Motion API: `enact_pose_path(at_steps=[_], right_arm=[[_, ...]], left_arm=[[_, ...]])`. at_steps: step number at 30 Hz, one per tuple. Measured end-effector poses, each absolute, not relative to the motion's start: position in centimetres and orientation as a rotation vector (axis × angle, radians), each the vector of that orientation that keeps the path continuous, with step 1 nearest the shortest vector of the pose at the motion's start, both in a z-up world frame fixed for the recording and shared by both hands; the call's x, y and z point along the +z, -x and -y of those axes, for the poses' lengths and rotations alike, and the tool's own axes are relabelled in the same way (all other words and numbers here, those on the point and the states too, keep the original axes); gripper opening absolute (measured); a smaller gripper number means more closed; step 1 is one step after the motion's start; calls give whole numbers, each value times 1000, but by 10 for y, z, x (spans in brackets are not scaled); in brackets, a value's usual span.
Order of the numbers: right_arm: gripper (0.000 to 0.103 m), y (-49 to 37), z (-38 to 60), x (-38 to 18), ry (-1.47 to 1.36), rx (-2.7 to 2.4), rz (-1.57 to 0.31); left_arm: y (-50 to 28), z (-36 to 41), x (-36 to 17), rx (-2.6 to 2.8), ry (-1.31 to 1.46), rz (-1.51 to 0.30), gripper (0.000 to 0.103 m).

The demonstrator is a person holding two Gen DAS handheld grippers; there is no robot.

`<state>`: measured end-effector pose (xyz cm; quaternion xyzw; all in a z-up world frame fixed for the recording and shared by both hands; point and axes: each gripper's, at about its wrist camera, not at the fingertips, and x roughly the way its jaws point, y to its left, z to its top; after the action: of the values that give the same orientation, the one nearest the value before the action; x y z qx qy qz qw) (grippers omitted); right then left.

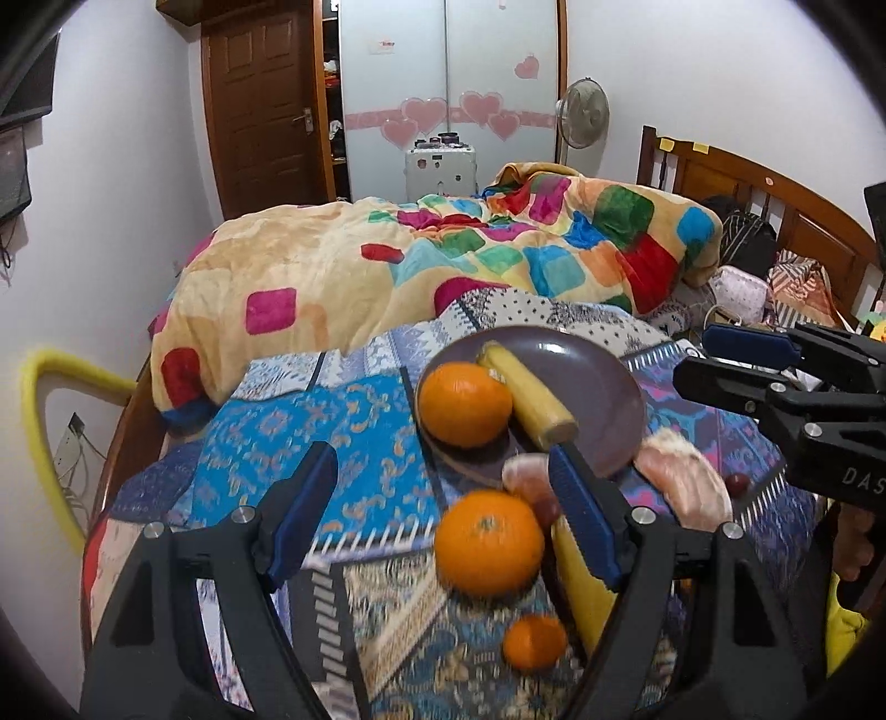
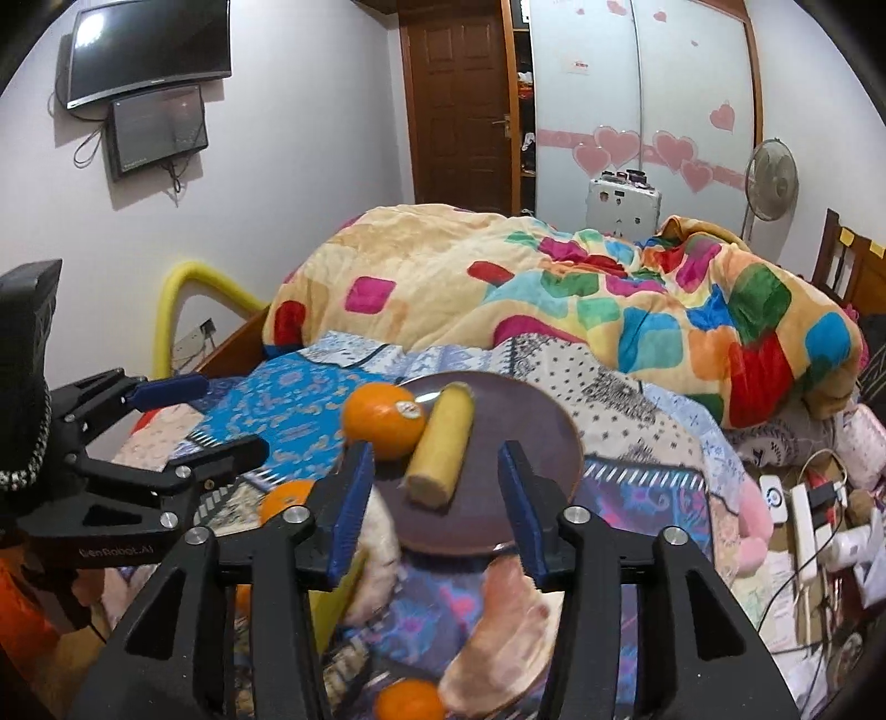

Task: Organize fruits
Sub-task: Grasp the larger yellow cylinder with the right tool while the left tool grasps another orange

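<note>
A purple plate (image 1: 603, 376) sits on a patterned blue cloth (image 1: 310, 421) over the bed, holding an orange (image 1: 464, 404) and a peeled banana piece (image 1: 526, 396) touching side by side. Nearer lie a second orange (image 1: 488, 541), a pink peeled pomelo segment (image 1: 684, 479), and a small tangerine (image 1: 534, 641). Beyond the plate is a heaped colourful quilt (image 1: 443, 260), then a wardrobe with pink hearts (image 1: 448, 83). Only the right wrist view shows a wall-mounted television (image 2: 149, 50). The left gripper (image 1: 443, 515) and right gripper (image 2: 434, 498) both hang with fingers spread wide, holding nothing.
</note>
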<state>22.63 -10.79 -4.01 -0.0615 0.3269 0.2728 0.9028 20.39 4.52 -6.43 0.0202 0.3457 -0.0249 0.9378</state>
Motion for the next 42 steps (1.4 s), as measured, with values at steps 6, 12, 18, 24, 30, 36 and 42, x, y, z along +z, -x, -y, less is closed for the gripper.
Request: enact_pose_path(at_steps=[6, 12, 18, 24, 30, 36, 42], right_arm=[[44, -202, 96, -55, 148, 575, -697], [44, -194, 83, -88, 125, 593, -783], [44, -197, 70, -111, 112, 595, -845], [46, -195, 59, -119, 135, 583, -855], [40, -195, 63, -118, 127, 594, -858], [35, -189, 76, -102, 101, 614, -808], [33, -185, 96, -81, 76, 595, -740]], left_arm=[[-175, -51, -78, -47, -35, -723, 79], [-155, -64, -99, -27, -21, -759, 79], [-143, -75, -114, -17, -14, -778, 79], [-139, -81, -125, -17, 1, -796, 79], [-142, -81, -126, -17, 23, -799, 79], [-149, -73, -120, -28, 22, -793, 79], [-160, -58, -116, -51, 19, -792, 79]])
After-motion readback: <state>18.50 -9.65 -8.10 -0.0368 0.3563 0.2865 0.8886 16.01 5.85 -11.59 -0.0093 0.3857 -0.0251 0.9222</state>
